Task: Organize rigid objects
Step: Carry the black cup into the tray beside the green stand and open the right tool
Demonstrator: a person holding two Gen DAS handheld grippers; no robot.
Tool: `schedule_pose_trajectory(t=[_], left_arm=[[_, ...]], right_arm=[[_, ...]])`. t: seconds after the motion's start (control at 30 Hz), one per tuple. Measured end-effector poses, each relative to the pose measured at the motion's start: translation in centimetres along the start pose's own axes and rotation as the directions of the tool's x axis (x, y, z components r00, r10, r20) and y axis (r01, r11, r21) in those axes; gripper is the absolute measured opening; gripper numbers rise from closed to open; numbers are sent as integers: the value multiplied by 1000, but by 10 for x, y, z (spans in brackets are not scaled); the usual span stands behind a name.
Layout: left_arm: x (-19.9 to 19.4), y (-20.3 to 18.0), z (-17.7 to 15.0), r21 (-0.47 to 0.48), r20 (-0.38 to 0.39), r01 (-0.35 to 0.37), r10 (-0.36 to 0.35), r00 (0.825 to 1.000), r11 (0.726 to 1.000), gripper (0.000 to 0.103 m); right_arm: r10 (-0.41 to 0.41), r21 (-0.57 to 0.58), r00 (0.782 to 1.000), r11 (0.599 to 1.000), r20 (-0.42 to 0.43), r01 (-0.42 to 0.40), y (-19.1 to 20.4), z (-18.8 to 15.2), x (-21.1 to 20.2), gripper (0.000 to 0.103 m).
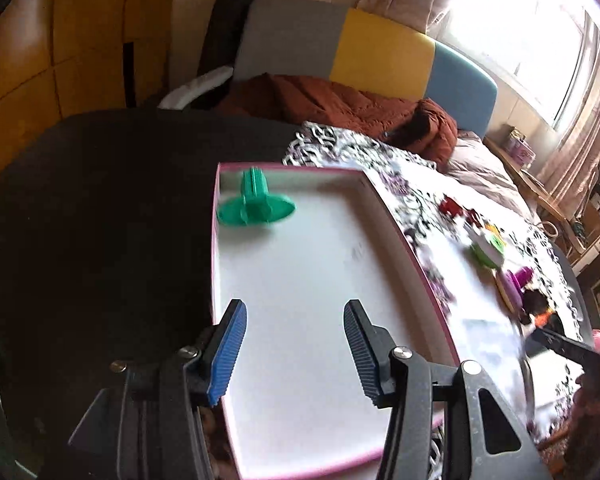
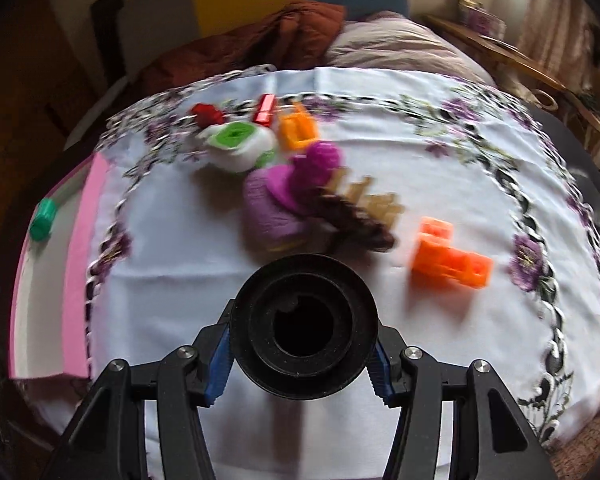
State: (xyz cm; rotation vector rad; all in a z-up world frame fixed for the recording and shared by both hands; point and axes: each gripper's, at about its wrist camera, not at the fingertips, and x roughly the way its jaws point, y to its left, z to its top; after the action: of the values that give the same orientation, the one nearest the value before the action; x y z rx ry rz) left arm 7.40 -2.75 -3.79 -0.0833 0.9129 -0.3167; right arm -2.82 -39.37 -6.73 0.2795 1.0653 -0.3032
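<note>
My left gripper hangs open over a pink-rimmed white box, with nothing between its fingers. A green flanged part lies in the box's far left corner; the right wrist view shows the same green part in the box at the left. My right gripper is shut on a black ring-shaped part, held above the white flowered cloth. Beyond it lie a purple part, an orange block, a smaller orange block, a green-and-white piece and red pieces.
A tan comb-like piece and a dark brown piece lie beside the purple part. The cloth covers a dark round table. A bed with a rust blanket stands behind it, a window to the right.
</note>
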Motion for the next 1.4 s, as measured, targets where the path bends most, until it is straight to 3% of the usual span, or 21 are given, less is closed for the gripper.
schedule_pose_trajectory(t=[0.27, 0.53, 0.7, 0.9, 1.13, 1.23, 1.27, 1.4], left_arm=[[-19, 5, -14, -13, 16, -32, 32, 999, 999, 51], [-31, 18, -16, -43, 32, -49, 50, 998, 998, 51], [-32, 29, -17, -69, 32, -55, 58, 998, 996, 51], [-31, 47, -21, -117, 22, -68, 71, 997, 991, 51], [-34, 66, -22, -167, 25, -83, 88, 996, 983, 51], [-34, 70, -24, -177, 26, -82, 88, 996, 981, 51], [-34, 70, -24, -179, 26, -83, 89, 996, 980, 51], [-33, 72, -25, -179, 28, -79, 85, 996, 981, 51]], right_arm=[[161, -143, 987, 977, -3, -160, 72, 16, -7, 57], [308, -323, 949, 893, -70, -314, 177, 35, -5, 57], [340, -382, 934, 853, -112, -356, 225, 44, 5, 57], [329, -429, 916, 810, -231, -399, 278, 46, 33, 57], [306, -438, 910, 803, -280, -405, 318, 54, 59, 57], [325, -422, 906, 805, -273, -416, 333, 60, 69, 60], [342, -408, 898, 804, -276, -431, 336, 61, 73, 69], [424, -332, 871, 807, -249, -488, 335, 69, 71, 84]])
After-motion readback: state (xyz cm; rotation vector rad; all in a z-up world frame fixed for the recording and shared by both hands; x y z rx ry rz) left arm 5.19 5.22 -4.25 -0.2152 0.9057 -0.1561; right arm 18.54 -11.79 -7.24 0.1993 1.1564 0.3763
